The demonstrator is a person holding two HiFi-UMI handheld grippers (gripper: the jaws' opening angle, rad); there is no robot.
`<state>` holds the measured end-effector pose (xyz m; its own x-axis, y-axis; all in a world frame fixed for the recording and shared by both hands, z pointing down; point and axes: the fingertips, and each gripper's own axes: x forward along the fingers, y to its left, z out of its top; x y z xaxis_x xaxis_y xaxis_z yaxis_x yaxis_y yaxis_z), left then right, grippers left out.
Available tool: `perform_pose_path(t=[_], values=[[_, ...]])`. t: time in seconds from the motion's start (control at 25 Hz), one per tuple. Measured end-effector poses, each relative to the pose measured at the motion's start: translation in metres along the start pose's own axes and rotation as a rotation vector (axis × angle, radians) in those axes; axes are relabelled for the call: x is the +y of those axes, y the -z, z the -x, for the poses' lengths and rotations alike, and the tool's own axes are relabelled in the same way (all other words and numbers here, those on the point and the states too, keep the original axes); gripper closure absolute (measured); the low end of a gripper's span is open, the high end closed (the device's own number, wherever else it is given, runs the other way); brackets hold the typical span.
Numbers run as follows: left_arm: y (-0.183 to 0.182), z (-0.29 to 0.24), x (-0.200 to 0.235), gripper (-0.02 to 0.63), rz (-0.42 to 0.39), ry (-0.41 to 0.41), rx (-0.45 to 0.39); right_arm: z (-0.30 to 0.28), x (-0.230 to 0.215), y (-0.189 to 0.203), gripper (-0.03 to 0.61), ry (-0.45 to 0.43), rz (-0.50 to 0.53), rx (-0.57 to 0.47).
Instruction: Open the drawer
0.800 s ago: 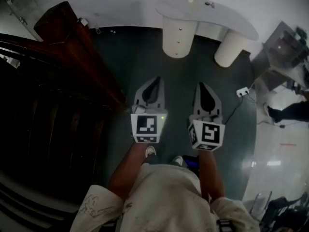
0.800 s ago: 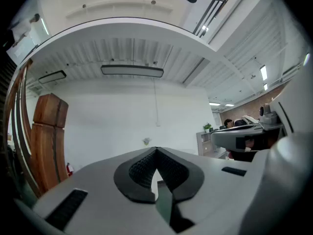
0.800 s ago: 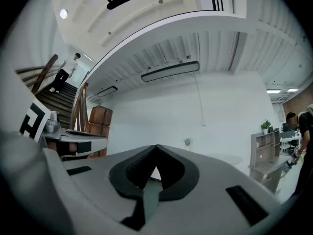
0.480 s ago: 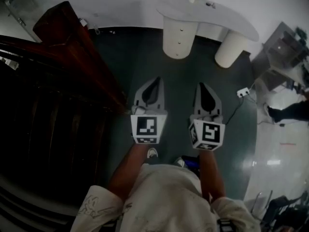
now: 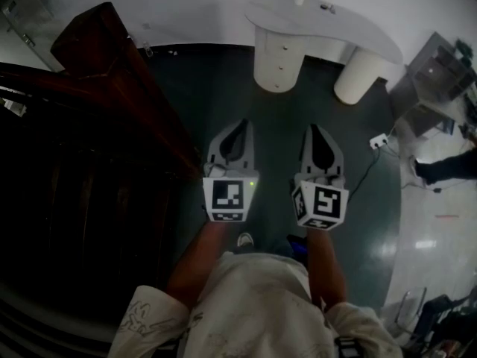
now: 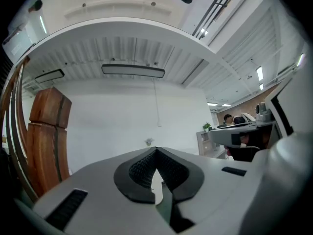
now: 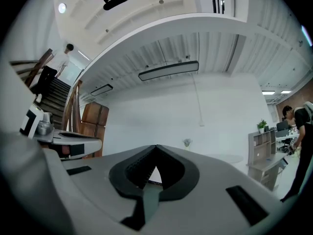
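Over the dark floor (image 5: 277, 118), left gripper (image 5: 237, 127) and right gripper (image 5: 317, 131) hang clenched, both empty. Only the head view shows the drawer pedestal (image 5: 279, 58); both gripper views face a white wall (image 6: 117, 116).

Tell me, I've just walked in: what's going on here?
A person stands holding a gripper in each hand, level and side by side. The left gripper and right gripper both have jaws together, nothing between them. They point toward a white desk; its round drawer unit is some way ahead, untouched, drawers apparently shut.
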<state>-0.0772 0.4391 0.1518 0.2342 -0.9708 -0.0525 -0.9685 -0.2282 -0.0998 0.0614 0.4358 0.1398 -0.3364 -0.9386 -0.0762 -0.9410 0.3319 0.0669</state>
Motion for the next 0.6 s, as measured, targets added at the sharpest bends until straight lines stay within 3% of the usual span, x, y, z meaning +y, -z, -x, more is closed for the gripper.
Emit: perform_pose_path(t=[0.6], values=[[0.014, -0.069, 0.011, 0.612, 0.012, 0.013, 0.015, -0.061, -0.026, 0.024, 0.574, 0.027, -0.018, 0.037]])
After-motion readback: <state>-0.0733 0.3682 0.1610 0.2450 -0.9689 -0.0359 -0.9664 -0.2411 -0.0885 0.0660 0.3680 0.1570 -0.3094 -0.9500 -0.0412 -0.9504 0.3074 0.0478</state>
